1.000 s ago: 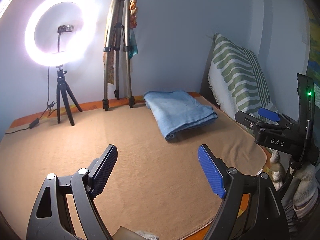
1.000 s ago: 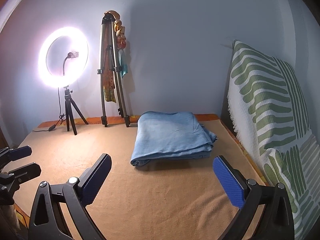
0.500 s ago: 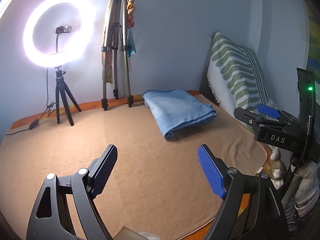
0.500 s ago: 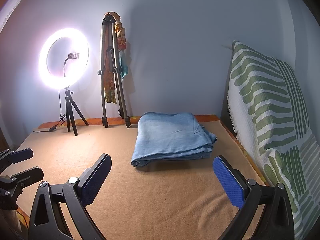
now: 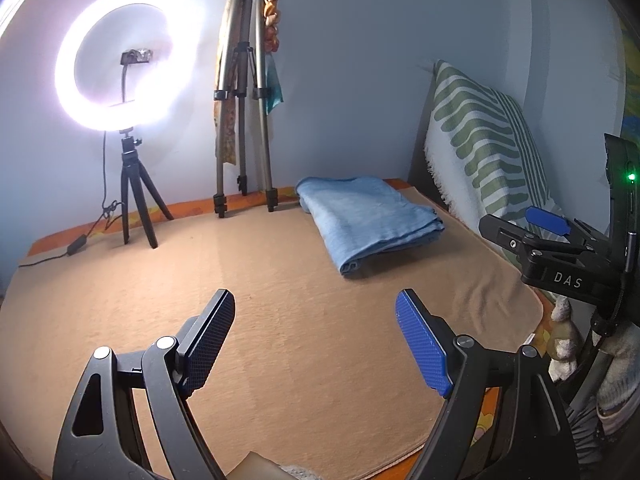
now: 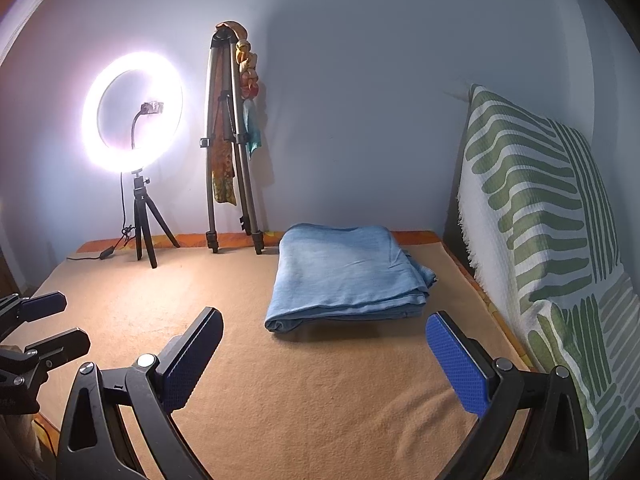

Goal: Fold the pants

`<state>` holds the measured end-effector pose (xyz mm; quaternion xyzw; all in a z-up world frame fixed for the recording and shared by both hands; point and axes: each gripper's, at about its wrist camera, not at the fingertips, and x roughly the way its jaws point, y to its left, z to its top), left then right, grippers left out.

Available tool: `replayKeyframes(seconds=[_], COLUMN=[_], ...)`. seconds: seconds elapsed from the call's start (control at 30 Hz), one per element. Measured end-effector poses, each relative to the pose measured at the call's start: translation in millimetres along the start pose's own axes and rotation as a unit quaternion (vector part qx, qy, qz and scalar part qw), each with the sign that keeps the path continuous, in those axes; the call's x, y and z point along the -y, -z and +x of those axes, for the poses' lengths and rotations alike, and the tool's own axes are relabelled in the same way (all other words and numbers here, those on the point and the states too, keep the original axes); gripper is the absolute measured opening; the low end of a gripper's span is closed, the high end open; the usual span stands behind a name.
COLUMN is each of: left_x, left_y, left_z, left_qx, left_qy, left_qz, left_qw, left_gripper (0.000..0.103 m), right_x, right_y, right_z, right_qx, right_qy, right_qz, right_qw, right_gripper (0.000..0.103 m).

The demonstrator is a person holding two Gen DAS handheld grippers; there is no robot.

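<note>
The light blue pants lie folded into a flat stack on the tan blanket, toward the far right; they also show in the left wrist view. My right gripper is open and empty, held back from the stack's near edge. My left gripper is open and empty over bare blanket, left of and nearer than the pants. The right gripper also shows at the right edge of the left wrist view, and the left gripper at the left edge of the right wrist view.
A lit ring light on a small tripod and a folded tripod with scarves stand at the back wall. A green-and-white patterned cover rises along the right side. A cable lies at the back left.
Both views have drifted slightly; the grippers stay open and the pants have not moved.
</note>
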<state>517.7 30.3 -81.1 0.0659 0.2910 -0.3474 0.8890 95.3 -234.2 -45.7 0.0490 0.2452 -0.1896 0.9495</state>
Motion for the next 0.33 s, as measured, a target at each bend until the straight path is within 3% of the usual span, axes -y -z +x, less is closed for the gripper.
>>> replayKeyframes(seconds=[0.33], left_x=[-1.3], left_y=[3.3], left_z=[-0.5], left_qx=[0.003], left_qy=[-0.004], left_qz=[0.004], left_qw=[1.0000], left_gripper=[0.083], right_x=[-3.0], right_y=[3.3], right_z=[-0.4], right_qx=[-0.003], right_qy=[-0.001], right_qz=[0.001], right_qw=[1.000], right_gripper=[0.103])
